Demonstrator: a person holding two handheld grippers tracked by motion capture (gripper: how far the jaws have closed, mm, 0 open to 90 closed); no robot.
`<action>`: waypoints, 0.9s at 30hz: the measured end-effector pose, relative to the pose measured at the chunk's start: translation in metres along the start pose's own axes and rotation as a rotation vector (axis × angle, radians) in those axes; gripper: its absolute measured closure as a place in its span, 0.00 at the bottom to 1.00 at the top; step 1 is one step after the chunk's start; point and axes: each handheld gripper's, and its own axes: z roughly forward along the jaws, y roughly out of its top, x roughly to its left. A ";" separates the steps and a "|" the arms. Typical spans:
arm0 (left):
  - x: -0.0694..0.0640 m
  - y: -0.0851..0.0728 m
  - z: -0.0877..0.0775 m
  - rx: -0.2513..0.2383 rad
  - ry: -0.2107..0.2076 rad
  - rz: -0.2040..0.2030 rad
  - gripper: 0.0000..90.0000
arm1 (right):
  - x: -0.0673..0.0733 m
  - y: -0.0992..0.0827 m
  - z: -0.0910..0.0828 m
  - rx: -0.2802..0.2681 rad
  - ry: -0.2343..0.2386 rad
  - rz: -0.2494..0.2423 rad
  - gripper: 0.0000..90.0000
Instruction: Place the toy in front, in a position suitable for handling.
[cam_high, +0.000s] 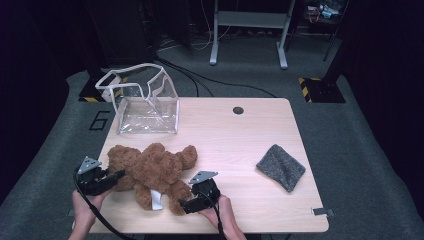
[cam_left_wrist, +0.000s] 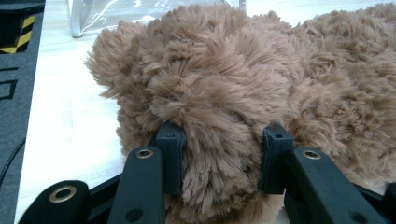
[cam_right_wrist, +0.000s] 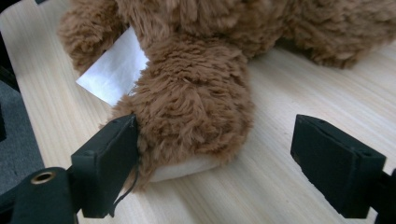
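A brown plush teddy bear (cam_high: 150, 172) lies on the wooden table (cam_high: 235, 145) near its front left. My left gripper (cam_high: 119, 176) comes in from the left and is shut on one end of the bear (cam_left_wrist: 224, 84); its pads (cam_left_wrist: 170, 154) press into the fur. My right gripper (cam_high: 186, 204) sits at the bear's front leg, by the white tag (cam_high: 157, 199). In the right gripper view the bear's foot (cam_right_wrist: 196, 107) lies between wide jaws: one pad (cam_right_wrist: 107, 158) touches the fur, the other stands clear of it. The tag (cam_right_wrist: 114, 70) sticks out beside the leg.
A clear plastic bag (cam_high: 145, 102) with a white rim stands open at the table's back left. A grey knitted cloth (cam_high: 281, 166) lies at the right. A round hole (cam_high: 238, 110) marks the back edge. Bare wood lies between bear and cloth.
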 end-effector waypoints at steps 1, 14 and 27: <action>0.000 0.000 0.000 0.000 0.000 0.002 0.68 | 0.000 -0.001 0.003 0.000 0.011 0.005 0.22; -0.001 -0.001 0.000 -0.009 0.004 0.013 0.69 | -0.002 -0.004 0.015 0.024 0.114 0.019 0.77; -0.003 0.000 -0.007 -0.070 -0.010 0.018 0.75 | 0.003 -0.001 -0.007 -0.059 0.021 -0.012 0.86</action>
